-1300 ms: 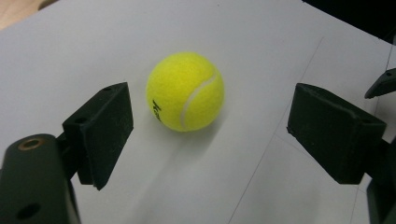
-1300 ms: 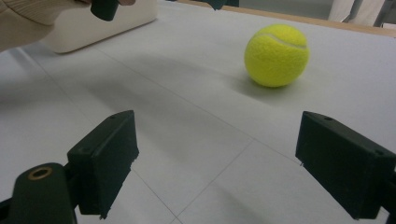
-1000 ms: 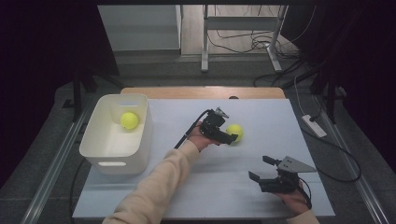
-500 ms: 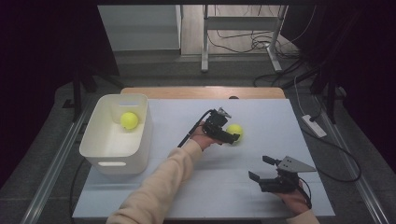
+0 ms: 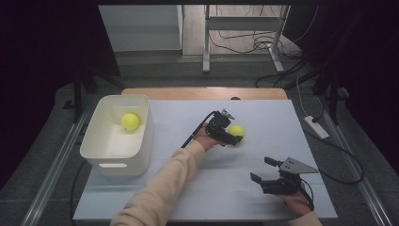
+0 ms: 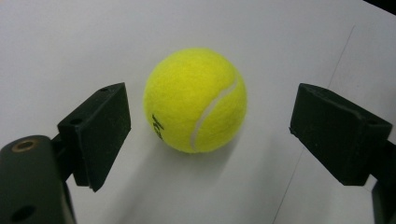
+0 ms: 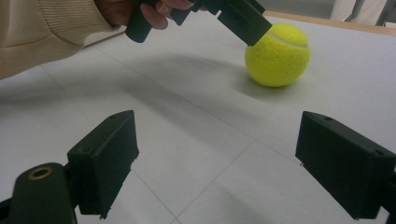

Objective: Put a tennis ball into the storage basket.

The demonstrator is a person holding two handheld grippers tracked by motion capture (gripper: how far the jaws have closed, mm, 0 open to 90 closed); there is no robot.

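A rectangular table (image 5: 141, 197) covered by a pale white sheet marked with faint thin grid lines is seen, a strip of light wood being left bare along its far edge. A white rectangular plastic bin (image 5: 96, 149) with a slot handle is set on the sheet at the left side. A yellow felt tennis ball (image 5: 237, 131) is rested directly on the sheet near the middle, well apart from the bin.

**Item count on the table**

2 fuzzy yellow tennis balls: 1 on the white table surface (image 5: 236, 131), 1 inside the bin (image 5: 130, 121). 1 white rectangular plastic bin (image 5: 113, 157). 2 black handheld two-jaw grippers, left (image 5: 235, 139) and right (image 5: 262, 170).
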